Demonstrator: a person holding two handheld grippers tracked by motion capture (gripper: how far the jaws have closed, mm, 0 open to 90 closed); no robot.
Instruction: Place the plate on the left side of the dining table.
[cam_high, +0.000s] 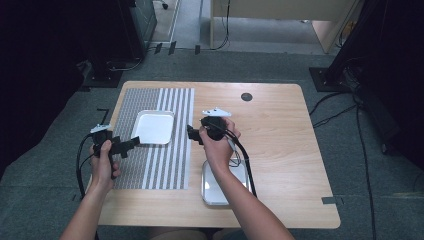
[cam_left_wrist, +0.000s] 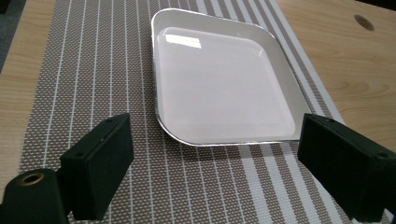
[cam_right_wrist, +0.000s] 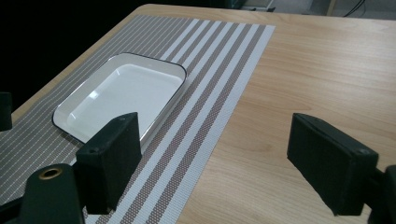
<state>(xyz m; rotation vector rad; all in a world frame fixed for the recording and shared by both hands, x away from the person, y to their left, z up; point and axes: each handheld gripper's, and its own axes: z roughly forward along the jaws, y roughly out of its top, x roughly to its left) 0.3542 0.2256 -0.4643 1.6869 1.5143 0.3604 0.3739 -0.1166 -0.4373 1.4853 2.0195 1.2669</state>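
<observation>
A white square tray (cam_high: 153, 126) with a dark rim lies on a striped placemat (cam_high: 165, 165) on the left half of the wooden table. My left gripper (cam_high: 131, 144) stands open just off the tray's near left corner, pointing at it. In the left gripper view the tray (cam_left_wrist: 219, 84) lies just beyond the open left gripper (cam_left_wrist: 215, 135), empty. My right gripper (cam_high: 193, 134) hovers at the placemat's right edge, open, aimed left toward the tray. In the right gripper view the tray (cam_right_wrist: 123, 95) lies ahead to the left of the open right gripper (cam_right_wrist: 215, 126), which holds nothing.
A second white tray (cam_high: 209, 190) sits near the table's front edge, partly under my right forearm. A dark round cable hole (cam_high: 246, 97) marks the far middle of the table. Bare wood (cam_high: 285, 145) stretches to the right. Cables trail across the grey floor.
</observation>
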